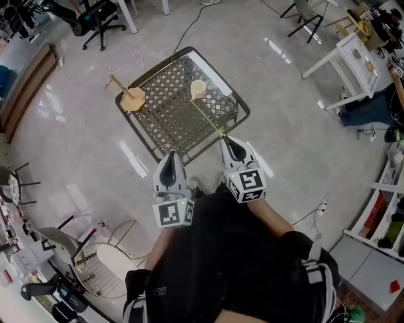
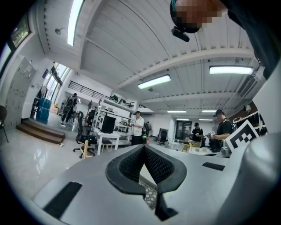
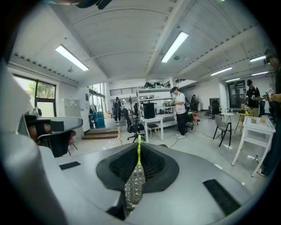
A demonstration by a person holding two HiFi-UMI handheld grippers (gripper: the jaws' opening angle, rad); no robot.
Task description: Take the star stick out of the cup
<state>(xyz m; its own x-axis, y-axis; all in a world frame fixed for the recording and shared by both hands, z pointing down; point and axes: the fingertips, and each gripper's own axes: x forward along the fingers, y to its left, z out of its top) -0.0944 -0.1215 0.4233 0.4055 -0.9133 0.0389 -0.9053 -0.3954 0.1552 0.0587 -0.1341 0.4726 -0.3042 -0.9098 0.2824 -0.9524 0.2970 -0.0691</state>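
Observation:
A pale cup (image 1: 198, 89) stands upright on the black mesh table (image 1: 165, 101) toward its far side. A thin stick (image 1: 207, 117) with a yellow-green end slants from the cup down to my right gripper (image 1: 223, 139), which sits at the table's near edge. In the right gripper view that gripper (image 3: 139, 147) is shut on the yellow-green stick (image 3: 139, 151). The stick's star end is hidden at the cup. My left gripper (image 1: 170, 153) hangs just off the near edge, left of the right one. Its jaws (image 2: 144, 147) meet at the tips with nothing between them.
A wooden stand (image 1: 132, 98) with a peg sits on the table's left corner. A white table (image 1: 353, 57) is at the far right, an office chair (image 1: 95, 19) at the far left, a round wire stool (image 1: 104, 268) near my left side. People stand (image 3: 180, 110) far off.

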